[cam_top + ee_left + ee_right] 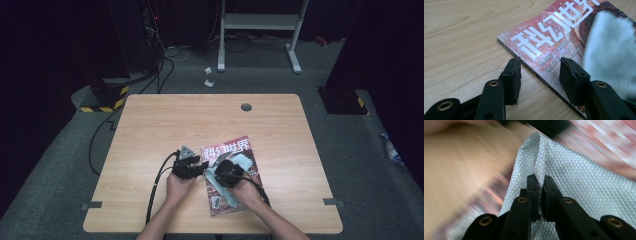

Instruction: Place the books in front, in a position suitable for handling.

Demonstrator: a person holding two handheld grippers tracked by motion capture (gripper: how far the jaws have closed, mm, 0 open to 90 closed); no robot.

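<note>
Wooden tabletop (165, 125) carries everything; a red-covered magazine (245, 150) with big white Chinese title lies flat right under both tools, spine toward the left tool. Pale blue waffle-weave cloth (584, 180) is draped over the cover, below the right tool, likely for wiping it. Right tool (539, 185) has its jaws clamped on a pinched ridge of the cloth, so it can drag the fabric across the cover; that view is blurred. Left tool (540, 75) is partly open, gripping nothing, jaws straddling the magazine's spine edge just ahead of it, probably to pin the magazine while the cloth moves
</note>
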